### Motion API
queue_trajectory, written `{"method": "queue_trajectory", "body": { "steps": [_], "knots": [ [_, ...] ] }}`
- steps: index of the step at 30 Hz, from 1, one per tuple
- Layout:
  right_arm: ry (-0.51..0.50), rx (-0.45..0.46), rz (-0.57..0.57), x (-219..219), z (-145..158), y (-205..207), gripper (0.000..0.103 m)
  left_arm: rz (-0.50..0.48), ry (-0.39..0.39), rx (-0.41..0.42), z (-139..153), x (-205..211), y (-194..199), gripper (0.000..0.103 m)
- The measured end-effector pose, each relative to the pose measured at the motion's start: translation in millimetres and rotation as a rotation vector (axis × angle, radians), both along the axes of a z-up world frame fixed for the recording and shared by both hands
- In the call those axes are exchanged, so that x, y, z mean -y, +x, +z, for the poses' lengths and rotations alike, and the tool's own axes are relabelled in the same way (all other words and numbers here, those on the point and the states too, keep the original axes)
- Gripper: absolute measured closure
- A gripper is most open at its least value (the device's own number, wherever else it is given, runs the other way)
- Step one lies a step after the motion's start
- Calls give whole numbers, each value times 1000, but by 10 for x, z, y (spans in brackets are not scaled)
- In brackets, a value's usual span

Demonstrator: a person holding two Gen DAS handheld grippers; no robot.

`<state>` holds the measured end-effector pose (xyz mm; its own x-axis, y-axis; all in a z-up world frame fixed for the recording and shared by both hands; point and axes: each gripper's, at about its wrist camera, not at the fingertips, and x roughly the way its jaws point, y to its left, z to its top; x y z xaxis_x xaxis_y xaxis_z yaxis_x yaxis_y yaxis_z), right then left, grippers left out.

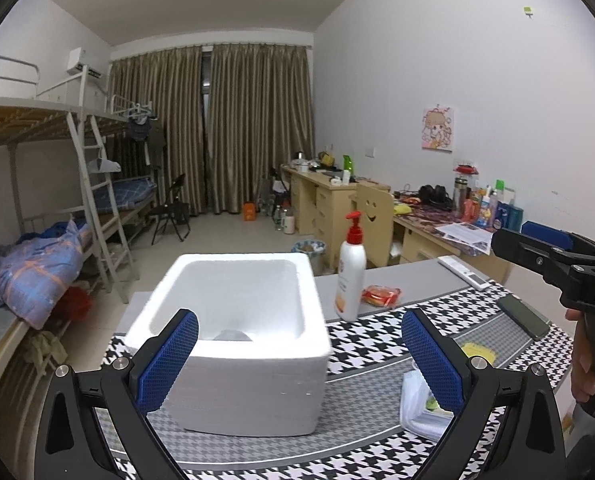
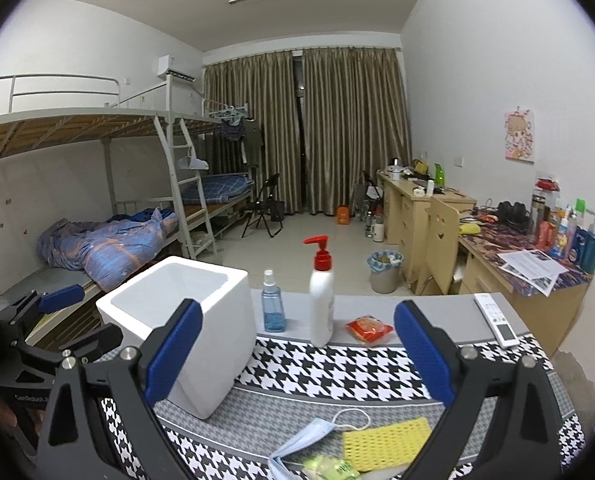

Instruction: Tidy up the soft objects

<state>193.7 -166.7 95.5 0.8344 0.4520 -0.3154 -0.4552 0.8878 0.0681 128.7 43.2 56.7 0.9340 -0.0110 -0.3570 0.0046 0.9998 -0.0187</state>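
- Nearest to the right wrist camera, at the bottom edge, lie the soft things on the houndstooth cloth (image 2: 337, 364): a blue face mask (image 2: 301, 442), a green packet (image 2: 329, 468) and a yellow knitted cloth (image 2: 389, 442).
- From the left, the face mask is pleated and partly folded; its long axis runs from lower left to upper right, and its white ear loop (image 2: 353, 416) curls toward the yellow cloth.
- Next, the green packet lies just below the mask and the cloth, cut by the frame edge, so its direction I cannot tell.
- Then the yellow knitted cloth is flat, about rectangular, with its long axis nearly left to right and the right end a little higher.
- Left gripper (image 1: 299, 360) is released, with its blue pads wide apart in front of the white foam box (image 1: 233, 320); the box stands upright and open on the cloth.
- Right gripper (image 2: 297, 354) is also spread wide and grasps nothing; it hangs above the soft things.
- Behind, from left to right, stand a blue spray bottle (image 2: 273, 304) and a white pump bottle (image 2: 322, 300); then lie a red snack packet (image 2: 368, 328) and a white remote (image 2: 497, 320).
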Motion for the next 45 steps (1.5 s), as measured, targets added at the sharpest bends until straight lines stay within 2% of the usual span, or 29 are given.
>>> {"method": "queue_trajectory", "body": {
  "steps": [11, 22, 25, 35, 45],
  "knots": [
    [11, -2, -52, 232, -49, -100, 4, -57, -2, -27, -70, 198, 18, 1],
    [22, -40, -101, 487, -236, -128, 4, -120, -10, -57, -184, 393, 57, 1],
    [19, -47, -119, 518, -271, -127, 4, -127, 14, -43, -190, 446, 46, 1],
    [10, -62, -146, 615, -390, -150, 4, -157, -14, -83, -310, 543, 114, 1],
    [4, -91, -171, 688, -487, -108, 4, -178, -9, -94, -373, 634, 154, 1]
  ]
}}
